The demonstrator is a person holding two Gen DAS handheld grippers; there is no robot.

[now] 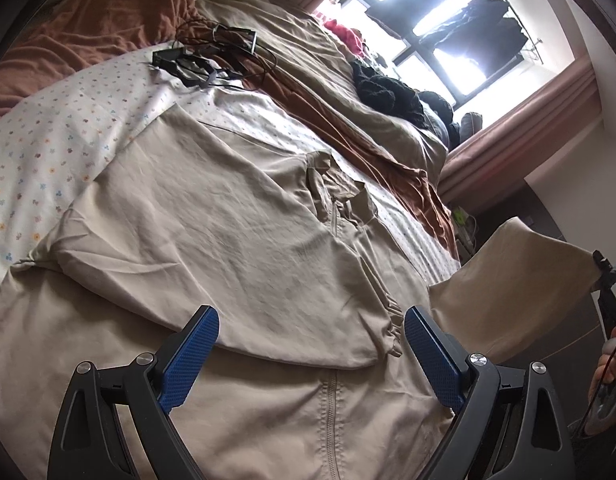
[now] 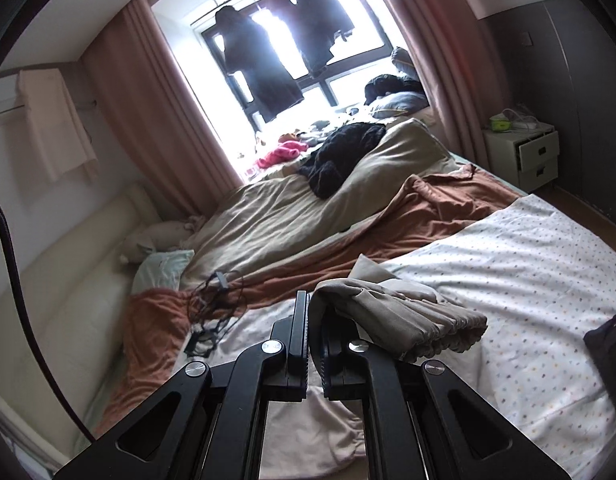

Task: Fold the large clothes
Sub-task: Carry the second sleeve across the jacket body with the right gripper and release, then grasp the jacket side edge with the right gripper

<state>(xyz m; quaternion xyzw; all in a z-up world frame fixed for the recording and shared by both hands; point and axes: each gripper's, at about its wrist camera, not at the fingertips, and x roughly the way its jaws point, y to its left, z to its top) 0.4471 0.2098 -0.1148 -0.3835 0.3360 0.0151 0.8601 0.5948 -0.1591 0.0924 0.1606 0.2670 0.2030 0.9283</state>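
A floral bedsheet [image 2: 527, 264] covers the near part of the bed. A brown blanket [image 2: 427, 204] lies across the middle, and a beige duvet [image 2: 276, 216] behind it carries a black garment [image 2: 339, 152]. Tangled black cables [image 1: 212, 56] rest near the headboard side. A white nightstand [image 2: 527, 152] stands at the far corner.

Jacket [image 1: 212, 216]: thin beige woven cloth, matt, finely creased.
Sheet [image 1: 48, 148]: white cotton, small flower print, matt.
My left gripper [image 1: 311, 364]: matt black plastic arms, shiny metal pivot pins, blue pads [image 1: 190, 364] with rough dotted texture.
Blanket [image 2: 423, 216]: rust-brown soft knit, matt.
Headboard [image 2: 60, 264]: cream, smooth, slight sheen.
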